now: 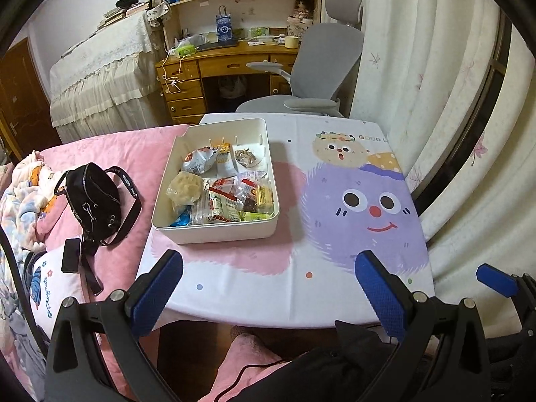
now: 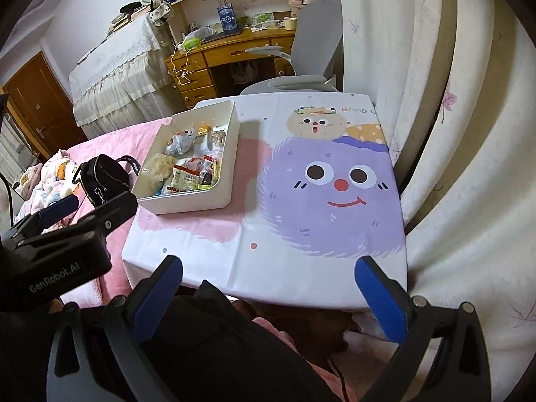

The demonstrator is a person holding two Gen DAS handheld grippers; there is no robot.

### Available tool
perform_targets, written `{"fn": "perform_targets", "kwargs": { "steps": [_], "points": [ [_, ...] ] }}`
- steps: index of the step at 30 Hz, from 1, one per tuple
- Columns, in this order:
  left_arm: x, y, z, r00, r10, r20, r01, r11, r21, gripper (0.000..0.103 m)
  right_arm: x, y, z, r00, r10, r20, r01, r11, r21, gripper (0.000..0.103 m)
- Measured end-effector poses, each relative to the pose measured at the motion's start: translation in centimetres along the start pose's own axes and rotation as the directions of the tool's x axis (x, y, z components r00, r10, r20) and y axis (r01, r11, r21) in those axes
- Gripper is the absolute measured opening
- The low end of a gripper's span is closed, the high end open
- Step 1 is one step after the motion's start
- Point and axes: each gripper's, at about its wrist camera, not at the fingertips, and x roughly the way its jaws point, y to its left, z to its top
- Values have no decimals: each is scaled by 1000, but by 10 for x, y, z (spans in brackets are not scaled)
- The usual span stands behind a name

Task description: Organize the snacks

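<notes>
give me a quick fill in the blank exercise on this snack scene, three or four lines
1. The packaged snacks all lie inside the white rectangular plastic ____.
2. That container sits on the cartoon-print tablecloth toward its ____ side.
3. The black handbag lies on the ____ bedspread.
4. Both the left gripper and the right gripper are ____ and hold nothing.

Missing words: box; left; pink; open

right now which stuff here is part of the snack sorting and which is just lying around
Part of the job:
white bin
wrapped snacks inside it
left gripper, open
right gripper, open

Just lying about:
black bag on the pink bedding
phone beside it
grey chair
wooden desk
</notes>
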Motion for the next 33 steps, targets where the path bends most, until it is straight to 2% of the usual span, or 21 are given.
{"fn": "perform_targets", "kwargs": {
  "steps": [9, 33],
  "points": [
    [-2, 3, 5, 1000, 12, 23, -12, 1000, 16, 102, 2, 4, 5, 1000, 4, 7, -4, 1000, 9, 103],
    [3, 5, 11, 1000, 18, 25, -19, 1000, 18, 102, 10, 6, 9, 1000, -4, -8, 4, 1000, 27, 103]
  ]
}}
